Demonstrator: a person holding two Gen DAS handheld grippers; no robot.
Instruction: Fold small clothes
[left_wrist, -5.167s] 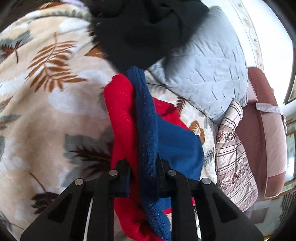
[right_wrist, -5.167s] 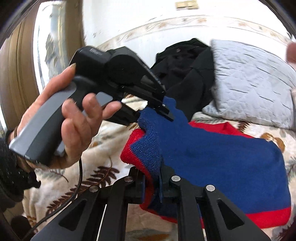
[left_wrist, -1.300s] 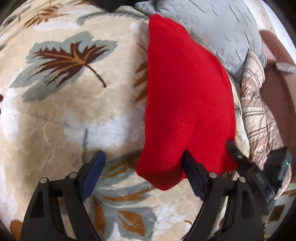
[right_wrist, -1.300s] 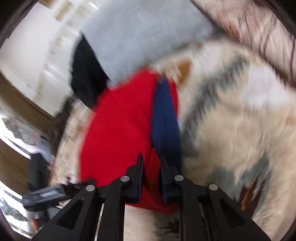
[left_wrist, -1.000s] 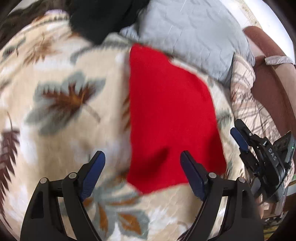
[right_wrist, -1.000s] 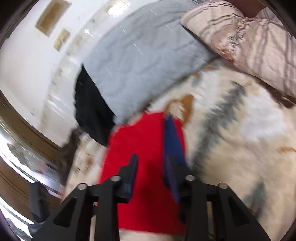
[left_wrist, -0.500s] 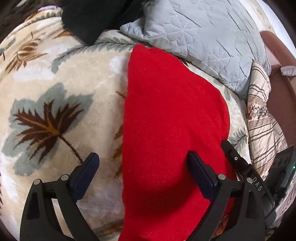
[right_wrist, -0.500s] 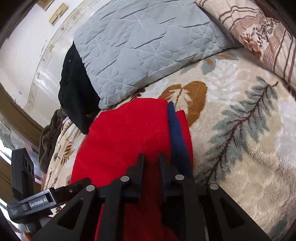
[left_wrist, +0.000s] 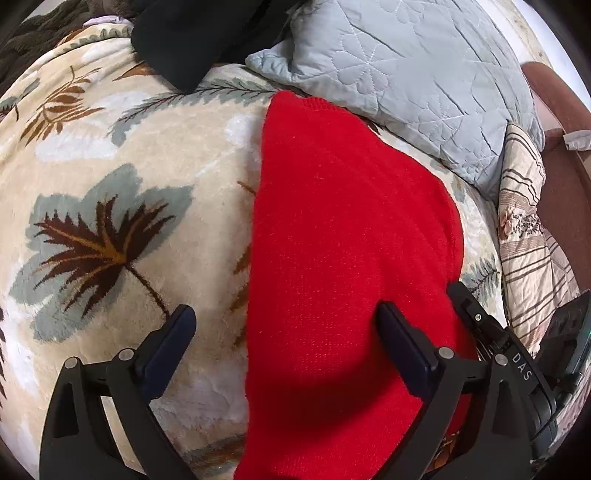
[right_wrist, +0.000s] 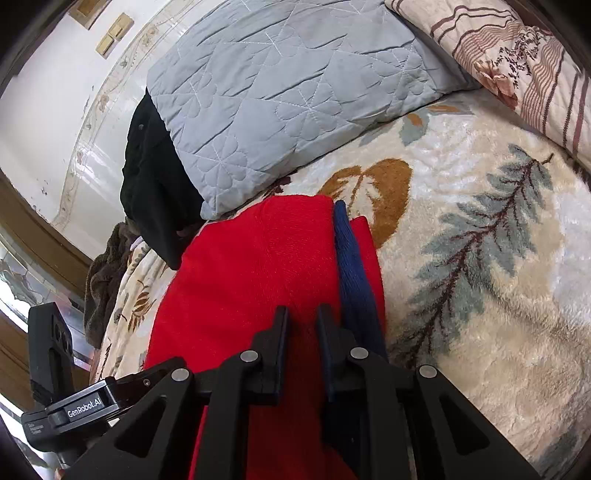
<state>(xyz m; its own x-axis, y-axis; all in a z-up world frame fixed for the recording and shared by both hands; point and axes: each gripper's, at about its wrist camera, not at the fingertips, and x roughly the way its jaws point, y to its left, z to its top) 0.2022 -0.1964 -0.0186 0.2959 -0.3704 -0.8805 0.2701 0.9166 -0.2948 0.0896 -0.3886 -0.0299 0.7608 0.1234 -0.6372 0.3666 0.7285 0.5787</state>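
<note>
A red knitted garment (left_wrist: 343, 221) lies folded flat on the leaf-patterned blanket (left_wrist: 110, 184), its far end against the grey pillow. In the right wrist view a blue band (right_wrist: 351, 266) runs along the right edge of the red garment (right_wrist: 251, 280). My left gripper (left_wrist: 282, 325) hovers wide open over the garment's near left edge, one pad above the blanket and the other above red fabric. My right gripper (right_wrist: 303, 317) sits at the near right edge beside the blue band, jaws almost together with red knit pinched between them. One of its fingers (left_wrist: 469, 306) shows at the garment's right side.
A grey quilted pillow (left_wrist: 399, 85) and a black garment (left_wrist: 207, 33) lie beyond the red one. A striped floral pillow (right_wrist: 517, 55) sits to the right, with brown upholstery (left_wrist: 561, 184) behind it. A brown knit (right_wrist: 103, 273) lies far left.
Both grippers sank closer to the garment. The left jaws spread wider. The right jaws, parted a second ago, have narrowed again. Five seconds ago both held the garment raised.
</note>
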